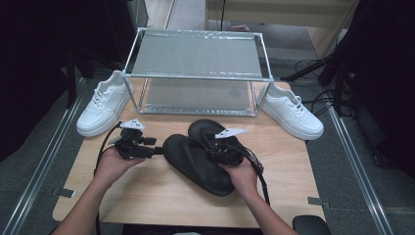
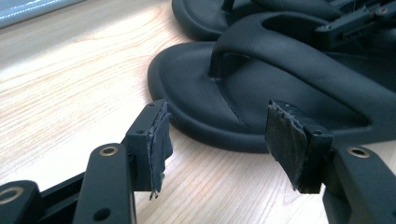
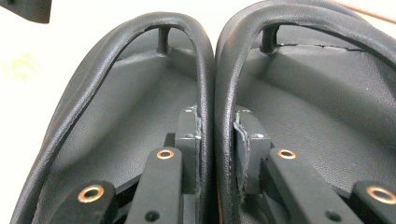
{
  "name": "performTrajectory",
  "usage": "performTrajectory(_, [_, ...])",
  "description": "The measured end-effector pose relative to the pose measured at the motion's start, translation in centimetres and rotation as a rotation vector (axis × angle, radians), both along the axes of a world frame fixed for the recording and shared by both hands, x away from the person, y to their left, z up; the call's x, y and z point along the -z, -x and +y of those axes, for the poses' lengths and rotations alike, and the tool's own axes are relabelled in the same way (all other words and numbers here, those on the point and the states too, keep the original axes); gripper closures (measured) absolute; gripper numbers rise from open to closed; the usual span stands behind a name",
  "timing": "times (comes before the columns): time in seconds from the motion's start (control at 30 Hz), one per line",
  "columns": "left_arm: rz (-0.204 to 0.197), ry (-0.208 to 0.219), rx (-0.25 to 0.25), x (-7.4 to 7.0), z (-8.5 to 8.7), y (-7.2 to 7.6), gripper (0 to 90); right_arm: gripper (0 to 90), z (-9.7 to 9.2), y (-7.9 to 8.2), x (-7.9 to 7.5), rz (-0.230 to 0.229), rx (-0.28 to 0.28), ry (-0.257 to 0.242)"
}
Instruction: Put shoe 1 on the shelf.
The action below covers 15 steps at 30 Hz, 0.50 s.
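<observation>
Right gripper pinches both black sandals' adjoining straps.
Left gripper gapes; metal rack at twelve o'clock, white sneakers flanking.

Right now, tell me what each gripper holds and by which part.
The right gripper pinches the two black flip-flops together by their adjoining straps, one finger inside each. The left gripper holds nothing; it stands open at the near sandal's edge.

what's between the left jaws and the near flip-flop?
Bare wood: in the left gripper view the open left gripper faces the near flip-flop across table.
</observation>
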<state>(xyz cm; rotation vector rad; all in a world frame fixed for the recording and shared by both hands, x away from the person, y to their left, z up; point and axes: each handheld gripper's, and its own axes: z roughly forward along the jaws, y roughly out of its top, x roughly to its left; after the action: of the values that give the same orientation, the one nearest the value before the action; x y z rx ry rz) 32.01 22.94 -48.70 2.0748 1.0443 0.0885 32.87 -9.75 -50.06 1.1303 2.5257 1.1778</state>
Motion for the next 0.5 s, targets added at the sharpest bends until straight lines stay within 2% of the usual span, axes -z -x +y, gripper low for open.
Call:
performTrajectory(0.27, [0.006,0.002,-0.016,0.2,0.4,0.6,40.5,75.8,-0.2,-0.8,-0.8,-0.013,0.011,-0.014])
performTrajectory(0.4, [0.008,-0.008,-0.006,0.2,0.0,1.1,40.4,75.9,-0.6,-1.2,-1.4,-0.027,0.038,-0.021])
performTrajectory(0.5, [0.007,-0.008,0.001,0.2,-0.1,1.4,40.5,75.9,-0.7,-1.9,-1.6,-0.019,0.057,-0.024])
